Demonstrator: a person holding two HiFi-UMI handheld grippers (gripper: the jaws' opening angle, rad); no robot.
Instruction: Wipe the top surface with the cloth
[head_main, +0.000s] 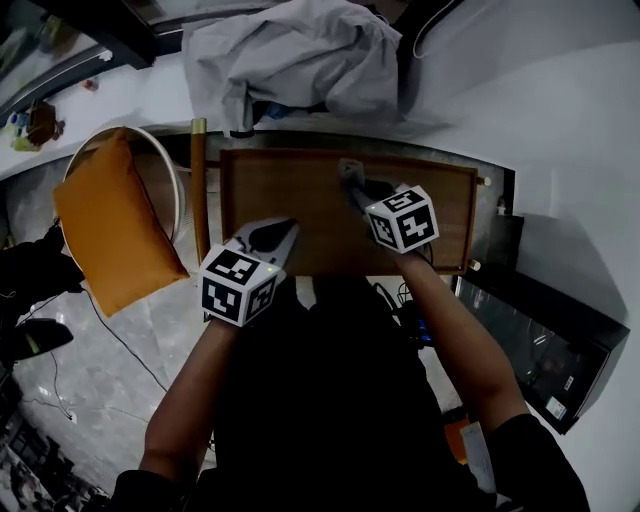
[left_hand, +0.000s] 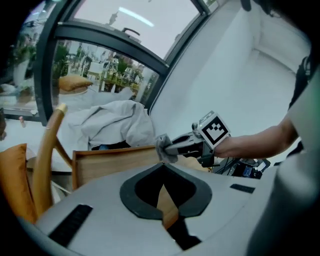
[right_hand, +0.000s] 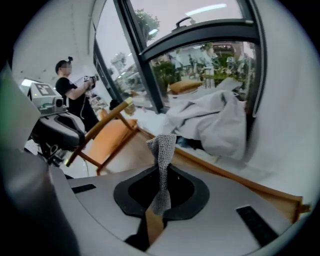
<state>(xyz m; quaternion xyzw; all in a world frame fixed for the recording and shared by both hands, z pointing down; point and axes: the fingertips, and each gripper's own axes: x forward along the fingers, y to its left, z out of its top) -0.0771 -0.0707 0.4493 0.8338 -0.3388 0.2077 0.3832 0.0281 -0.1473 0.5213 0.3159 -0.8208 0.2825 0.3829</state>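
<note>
— Well, where is the cloth (right_hand: 163, 148)?
— There is one, grey, pinched in the right gripper's (head_main: 352, 176) closed jaws over the far part of the wooden table top (head_main: 290, 195). I cannot tell whether it touches the wood.
— And the left gripper (head_main: 284, 230)?
— Its jaws are together on nothing, over the top's near left part.
— What is around them?
— One heap of grey fabric (head_main: 300, 50) lies on the white ledge (head_main: 150, 95) beyond the table. One chair (head_main: 199, 180) with one orange cushion (head_main: 115, 225) stands just beside its left edge, and one black case (head_main: 545, 340) to the right. One other person (right_hand: 75, 97) stands well behind the chair.
</note>
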